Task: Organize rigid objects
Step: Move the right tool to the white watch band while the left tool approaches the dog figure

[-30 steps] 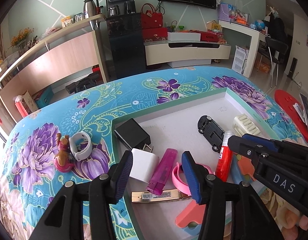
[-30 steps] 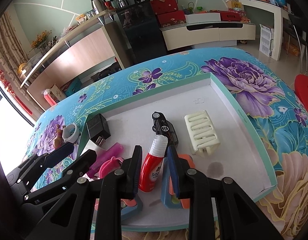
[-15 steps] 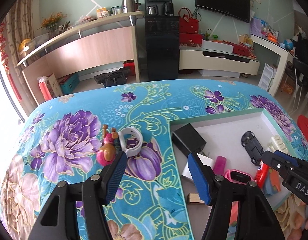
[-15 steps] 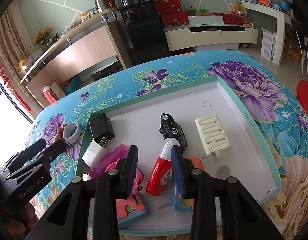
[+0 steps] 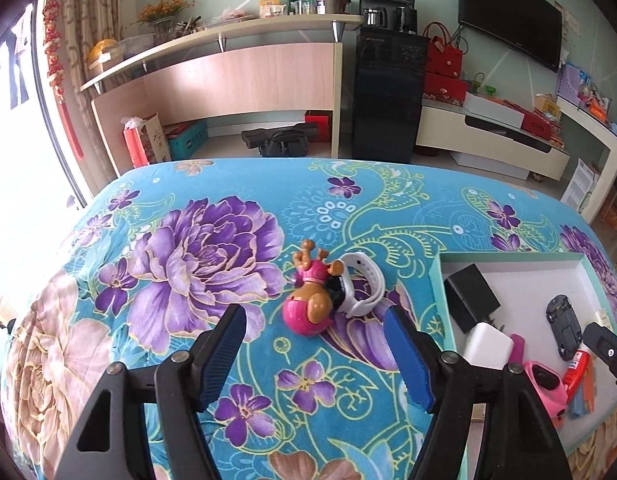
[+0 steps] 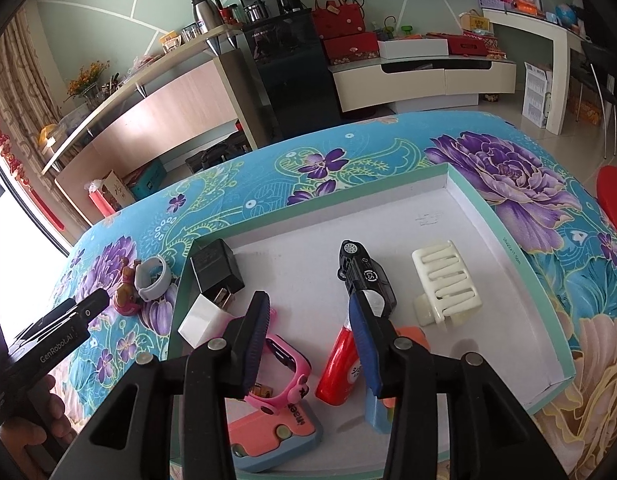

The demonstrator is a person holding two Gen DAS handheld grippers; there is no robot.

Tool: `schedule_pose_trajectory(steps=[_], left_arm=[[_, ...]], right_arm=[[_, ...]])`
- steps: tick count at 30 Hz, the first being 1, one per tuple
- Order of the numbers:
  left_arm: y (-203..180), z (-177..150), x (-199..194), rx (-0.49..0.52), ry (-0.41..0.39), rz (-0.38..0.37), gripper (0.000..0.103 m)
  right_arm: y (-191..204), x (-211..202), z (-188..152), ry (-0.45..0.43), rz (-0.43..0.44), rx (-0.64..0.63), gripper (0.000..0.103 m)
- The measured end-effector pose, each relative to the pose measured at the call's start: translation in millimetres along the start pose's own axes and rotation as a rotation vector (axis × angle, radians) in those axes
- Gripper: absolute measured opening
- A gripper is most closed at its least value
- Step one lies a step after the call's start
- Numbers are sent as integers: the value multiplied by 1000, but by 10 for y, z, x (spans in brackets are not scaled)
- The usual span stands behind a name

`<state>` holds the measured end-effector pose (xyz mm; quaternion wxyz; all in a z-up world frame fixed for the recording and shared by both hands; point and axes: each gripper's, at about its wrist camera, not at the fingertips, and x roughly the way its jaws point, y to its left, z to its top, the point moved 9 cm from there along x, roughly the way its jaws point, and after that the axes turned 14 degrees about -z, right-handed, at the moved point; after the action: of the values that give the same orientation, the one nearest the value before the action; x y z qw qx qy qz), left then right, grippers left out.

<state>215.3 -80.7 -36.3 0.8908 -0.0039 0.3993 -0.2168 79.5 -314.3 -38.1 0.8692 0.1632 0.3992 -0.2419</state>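
Note:
A pink and brown toy figure [image 5: 311, 306] lies on the flowered cloth with a white wristband [image 5: 362, 288] touching its right side. My left gripper [image 5: 316, 346] hovers just short of the toy, its jaws opening with nothing between them. My right gripper [image 6: 310, 330] hangs over the white tray [image 6: 508, 236], its jaws opening. A red bottle [image 6: 338, 364] lies on the tray floor below, beside the right finger, and the pads do not press it. In the right wrist view, the left gripper [image 6: 94, 304] points at the toy [image 6: 126, 294] and the wristband [image 6: 152, 278].
The tray also holds a black charger [image 6: 216, 266], a white charger [image 6: 204, 318], a black toy car [image 6: 366, 274], a cream clip [image 6: 446, 280], a pink watch [image 6: 284, 376] and a pink-and-blue case [image 6: 268, 436]. Its far right corner is bare. The cloth drops off at the table's edges.
My left gripper has swung left, off the tray and over the cloth toward the toy figure, its jaws widening. The right jaws have parted from the red bottle, which now lies in the tray.

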Motion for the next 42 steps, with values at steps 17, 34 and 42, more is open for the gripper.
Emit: schedule_pose_trajectory(steps=[17,34,42], left_arm=[[758,148,152,-159,36,105,87],[1141,43,422,-234,44,48,93],[1206,-21,460,-309,42,-18,93]], right_arm=[[1078,-57,254,-43,87,-156,42],[1939,426,228,8,147,-248,62],[2158,688,-11,83,154,-327,62]])
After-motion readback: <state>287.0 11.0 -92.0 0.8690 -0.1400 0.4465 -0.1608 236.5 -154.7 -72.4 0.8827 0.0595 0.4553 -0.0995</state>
